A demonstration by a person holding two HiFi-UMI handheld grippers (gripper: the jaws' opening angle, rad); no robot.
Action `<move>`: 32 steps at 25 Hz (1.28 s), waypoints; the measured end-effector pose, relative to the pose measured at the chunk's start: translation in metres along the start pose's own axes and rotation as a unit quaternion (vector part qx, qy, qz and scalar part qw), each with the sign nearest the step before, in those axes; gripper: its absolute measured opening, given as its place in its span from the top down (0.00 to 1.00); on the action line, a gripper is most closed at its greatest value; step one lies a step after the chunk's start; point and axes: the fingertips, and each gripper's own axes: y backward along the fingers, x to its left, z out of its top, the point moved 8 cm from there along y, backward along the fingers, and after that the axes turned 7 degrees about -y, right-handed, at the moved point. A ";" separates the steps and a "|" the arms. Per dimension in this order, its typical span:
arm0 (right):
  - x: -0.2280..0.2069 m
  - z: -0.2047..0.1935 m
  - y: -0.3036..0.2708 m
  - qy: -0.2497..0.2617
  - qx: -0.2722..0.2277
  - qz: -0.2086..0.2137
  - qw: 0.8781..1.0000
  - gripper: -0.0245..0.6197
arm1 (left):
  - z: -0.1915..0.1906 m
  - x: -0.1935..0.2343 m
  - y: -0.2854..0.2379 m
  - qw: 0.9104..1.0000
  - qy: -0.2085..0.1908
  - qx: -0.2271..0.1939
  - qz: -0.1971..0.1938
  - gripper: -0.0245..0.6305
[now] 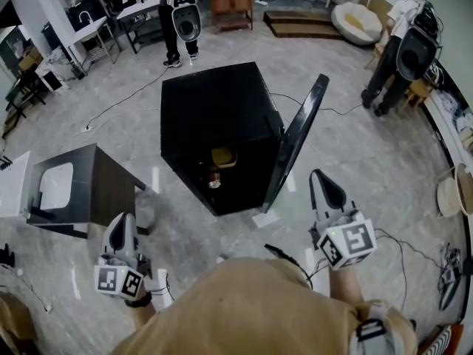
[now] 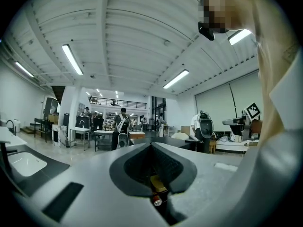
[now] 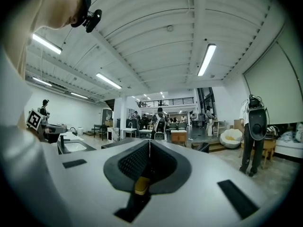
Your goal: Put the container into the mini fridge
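The container, a yellowish thing, sits inside the black mini fridge, in the upper part of the open compartment. Just below it in the same compartment is a small red and white item; what it is cannot be told. The fridge stands on the grey floor in front of you, and its door is swung wide open to the right.

Your left hand-held gripper is low at the left of the head view, well apart from the fridge. Its jaws are pressed together with nothing between them, and its own view shows the dark pads meeting at the tip. Your right hand-held gripper is just beside the lower edge of the open door, not touching it. Its jaws are also pressed together and empty, which the right gripper view shows plainly.

To the left of the fridge stands a dark cabinet with a white sink set in its top. Thin cables trail across the floor. One person stands beyond the fridge near a wooden cabinet, and another person stands at the far right.
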 end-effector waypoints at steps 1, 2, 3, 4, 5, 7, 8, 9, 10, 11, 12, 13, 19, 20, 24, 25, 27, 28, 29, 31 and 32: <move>-0.001 0.001 0.001 -0.001 -0.002 -0.002 1.000 0.96 | 0.001 0.000 0.000 1.000 -0.003 -0.001 0.002 0.96; -0.002 0.002 0.001 -0.003 -0.004 -0.003 1.000 0.96 | 0.002 0.001 0.000 1.000 -0.003 -0.003 0.004 0.96; -0.003 0.002 0.002 -0.003 -0.006 -0.005 1.000 0.96 | 0.002 0.003 0.000 1.000 -0.001 -0.005 0.005 0.96; -0.003 0.002 0.002 -0.003 -0.007 -0.007 1.000 0.96 | 0.002 0.004 0.000 1.000 0.002 -0.008 0.007 0.96; -0.003 0.003 0.003 -0.003 -0.009 -0.010 1.000 0.96 | 0.001 0.006 0.000 1.000 0.006 -0.010 0.008 0.96; -0.003 0.004 0.005 -0.002 -0.015 -0.018 1.000 0.96 | -0.001 0.008 0.001 1.000 0.014 -0.013 0.010 0.96; -0.003 0.005 0.006 0.000 -0.017 -0.022 1.000 0.96 | -0.002 0.008 0.001 1.000 0.016 -0.014 0.010 0.96; -0.003 0.006 0.007 0.003 -0.018 -0.024 1.000 0.96 | -0.003 0.008 0.002 1.000 0.017 -0.015 0.010 0.96; -0.003 0.008 0.008 0.007 -0.018 -0.028 0.999 0.96 | -0.002 0.009 0.001 1.000 0.017 -0.016 0.010 0.96; -0.003 0.009 0.009 0.010 -0.017 -0.031 0.999 0.96 | -0.002 0.010 0.001 1.000 0.017 -0.017 0.009 0.96; -0.003 0.009 0.009 0.011 -0.017 -0.035 0.999 0.96 | -0.002 0.012 0.000 1.000 0.017 -0.017 0.008 0.96; -0.003 0.009 0.009 0.010 -0.017 -0.038 0.999 0.96 | -0.002 0.014 0.000 1.000 0.018 -0.017 0.008 0.96; -0.002 0.011 0.007 0.008 -0.022 -0.046 0.999 0.96 | -0.006 0.021 -0.003 1.000 0.020 -0.015 0.011 0.96; -0.001 0.011 0.006 0.008 -0.022 -0.047 0.999 0.96 | -0.008 0.022 -0.003 1.000 0.020 -0.014 0.012 0.96; -0.001 0.010 0.008 0.009 -0.024 -0.051 0.998 0.96 | -0.013 0.023 0.002 1.000 0.020 -0.008 0.014 0.96; -0.001 0.011 0.011 0.008 -0.025 -0.052 0.998 0.96 | -0.011 0.022 0.003 1.000 0.019 -0.008 0.013 0.96; -0.001 0.014 0.014 0.007 -0.028 -0.052 0.998 0.96 | -0.007 0.020 0.003 1.000 0.016 -0.009 0.010 0.96; -0.001 0.015 0.015 0.006 -0.029 -0.053 0.998 0.96 | -0.005 0.020 0.002 1.000 0.015 -0.010 0.008 0.96; 0.000 0.016 0.014 0.006 -0.029 -0.053 0.998 0.96 | -0.004 0.019 0.000 1.000 0.014 -0.010 0.005 0.96; 0.001 0.018 0.013 0.007 -0.029 -0.053 0.998 0.96 | -0.003 0.018 -0.002 1.000 0.011 -0.009 0.002 0.96; 0.001 0.019 0.012 0.008 -0.028 -0.052 0.998 0.96 | -0.002 0.017 -0.002 1.000 0.010 -0.008 0.002 0.96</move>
